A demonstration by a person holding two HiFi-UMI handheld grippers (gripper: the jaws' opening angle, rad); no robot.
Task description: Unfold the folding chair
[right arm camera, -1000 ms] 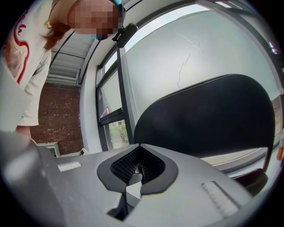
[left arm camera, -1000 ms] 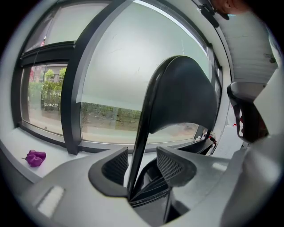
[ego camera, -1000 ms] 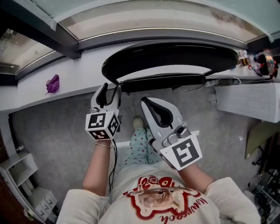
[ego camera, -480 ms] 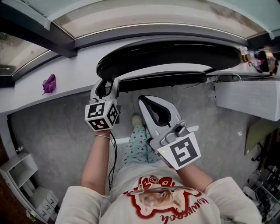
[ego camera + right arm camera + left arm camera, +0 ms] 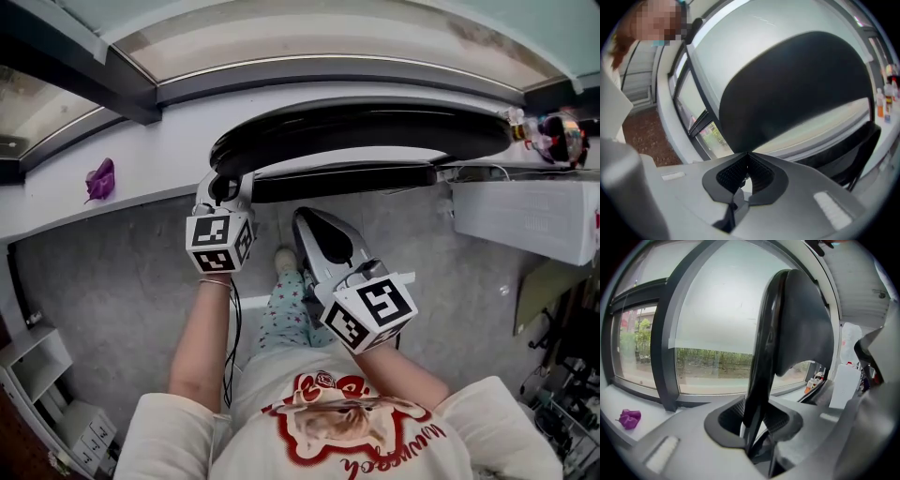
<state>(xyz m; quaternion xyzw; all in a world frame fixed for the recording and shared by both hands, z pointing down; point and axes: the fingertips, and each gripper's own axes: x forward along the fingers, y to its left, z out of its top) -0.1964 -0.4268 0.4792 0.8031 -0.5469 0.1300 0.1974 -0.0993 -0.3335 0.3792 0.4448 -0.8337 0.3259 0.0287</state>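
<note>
The black folding chair (image 5: 366, 127) stands folded flat against the white window ledge, its rounded top edge towards me. My left gripper (image 5: 223, 185) is at the chair's left rim. In the left gripper view the chair's thin black edge (image 5: 761, 362) runs down between the jaws, which are shut on it (image 5: 754, 427). My right gripper (image 5: 302, 217) hovers just below the chair's lower bar, a little right of the left one, jaws shut with nothing in them. In the right gripper view the dark chair panel (image 5: 797, 84) fills the space above the closed tips (image 5: 747, 157).
A purple object (image 5: 97, 178) lies on the ledge at left. A white box (image 5: 525, 220) and bottles (image 5: 553, 131) sit at right. A low white shelf (image 5: 37, 375) stands at lower left. My foot (image 5: 284, 258) rests on the grey floor under the chair.
My left gripper has moved forward to the chair's left rim and closed on it. My right gripper has shifted slightly left and rolled, still shut.
</note>
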